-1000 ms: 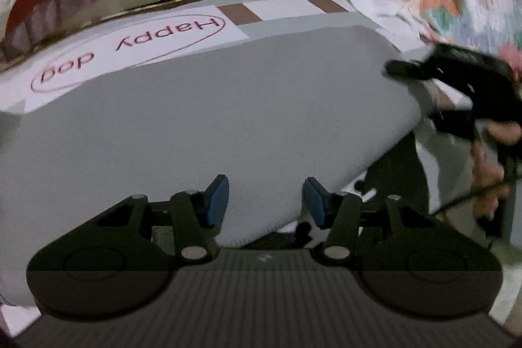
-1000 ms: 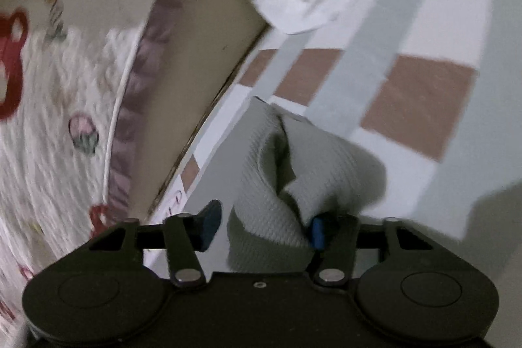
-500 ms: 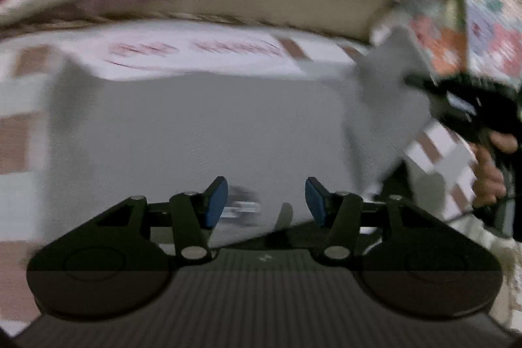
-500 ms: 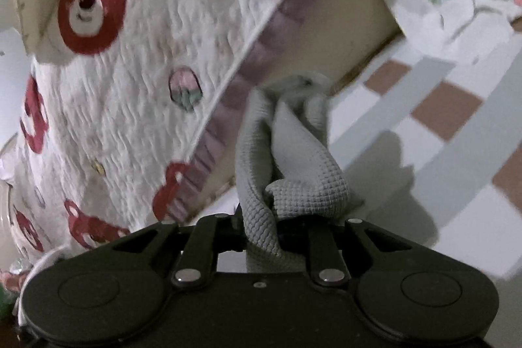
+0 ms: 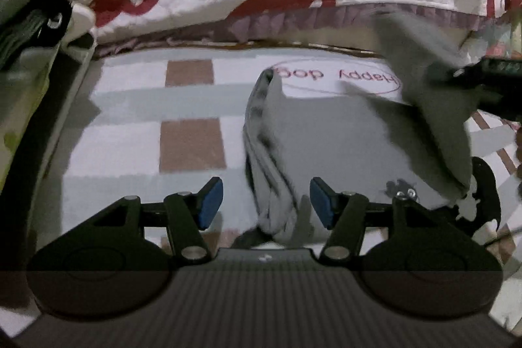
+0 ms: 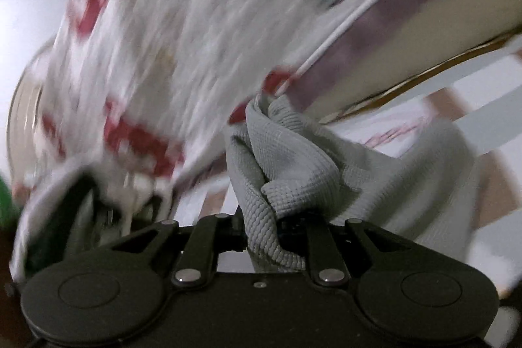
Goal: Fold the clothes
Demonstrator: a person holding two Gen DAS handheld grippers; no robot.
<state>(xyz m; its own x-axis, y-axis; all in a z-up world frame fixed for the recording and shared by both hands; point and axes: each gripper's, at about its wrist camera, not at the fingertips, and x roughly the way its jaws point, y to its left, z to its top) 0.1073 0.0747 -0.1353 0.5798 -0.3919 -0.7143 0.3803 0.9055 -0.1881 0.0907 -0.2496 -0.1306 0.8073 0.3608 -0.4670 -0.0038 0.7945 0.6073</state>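
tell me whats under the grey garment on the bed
Under the grey garment lies the checked sheet; its "Happy dog" print shows past the far edge. What the cloth covers is hidden.

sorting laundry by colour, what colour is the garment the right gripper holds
Grey garment, waffle-knit; clearest in the right wrist view.

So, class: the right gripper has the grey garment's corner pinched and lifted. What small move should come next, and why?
Probably carry the right gripper leftward, laying its corner toward the folded edge. It is shut on the grey garment, a flap hangs raised, and the open left gripper waits at that edge.
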